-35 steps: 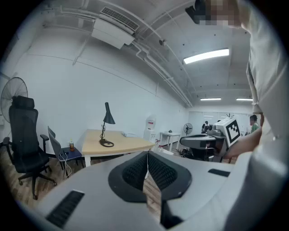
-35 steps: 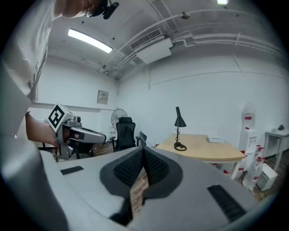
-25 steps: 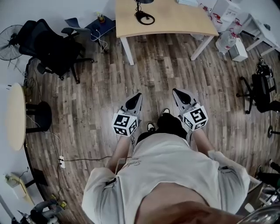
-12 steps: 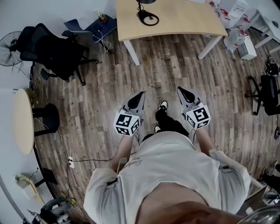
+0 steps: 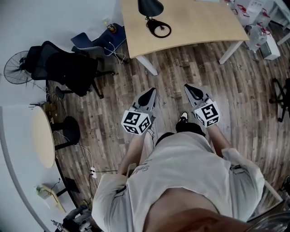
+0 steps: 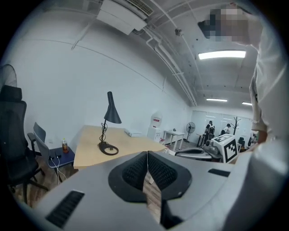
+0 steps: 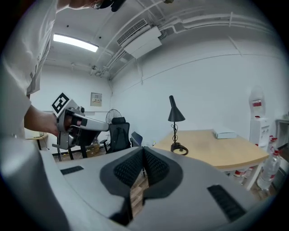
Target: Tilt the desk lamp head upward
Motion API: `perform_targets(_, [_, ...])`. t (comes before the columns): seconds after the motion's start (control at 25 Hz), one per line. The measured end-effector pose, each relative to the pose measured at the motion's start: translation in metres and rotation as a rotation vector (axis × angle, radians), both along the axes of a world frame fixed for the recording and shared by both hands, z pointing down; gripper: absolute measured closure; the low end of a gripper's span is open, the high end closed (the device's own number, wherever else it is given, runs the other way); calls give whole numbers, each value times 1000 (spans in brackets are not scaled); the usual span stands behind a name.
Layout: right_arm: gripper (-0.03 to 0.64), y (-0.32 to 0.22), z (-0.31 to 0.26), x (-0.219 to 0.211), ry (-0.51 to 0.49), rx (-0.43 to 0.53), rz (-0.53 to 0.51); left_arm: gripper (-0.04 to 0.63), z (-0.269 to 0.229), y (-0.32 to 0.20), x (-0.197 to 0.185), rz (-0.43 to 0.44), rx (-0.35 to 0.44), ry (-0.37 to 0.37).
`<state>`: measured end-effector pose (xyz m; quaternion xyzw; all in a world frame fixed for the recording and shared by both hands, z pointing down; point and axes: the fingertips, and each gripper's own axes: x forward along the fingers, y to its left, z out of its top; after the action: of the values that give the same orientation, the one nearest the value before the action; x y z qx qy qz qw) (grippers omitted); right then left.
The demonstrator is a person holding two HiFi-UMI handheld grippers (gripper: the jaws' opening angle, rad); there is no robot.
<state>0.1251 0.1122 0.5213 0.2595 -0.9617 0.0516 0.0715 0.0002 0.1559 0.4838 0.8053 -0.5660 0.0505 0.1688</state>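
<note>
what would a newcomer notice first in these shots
The left gripper and right gripper are held side by side over the wood floor, both shut with nothing between the jaws. Ahead of them a black desk lamp stands on the pale wooden table, its cone shade aimed downward, well apart from both grippers.

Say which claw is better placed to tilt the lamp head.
Probably left: the left claw lines up with the desk lamp ahead; the right claw sits off to the side. Both shut, both far off.
</note>
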Motion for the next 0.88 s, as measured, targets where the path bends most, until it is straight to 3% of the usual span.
perform_targets(0.16, [621, -33, 2, -16, 30, 12, -47, 580, -1, -31, -17, -51, 14, -3])
perform_targets(0.44, [621, -74, 21, -39, 62, -60, -34, 580, 20, -60, -61, -106, -44, 12])
perform_targets(0.6, [621, -96, 20, -52, 57, -67, 30, 580, 29, -81, -81, -72, -47, -2])
perform_targets(0.88, [622, -141, -11, -70, 71, -17, 128, 580, 3, -143, -118, 24, 41, -60])
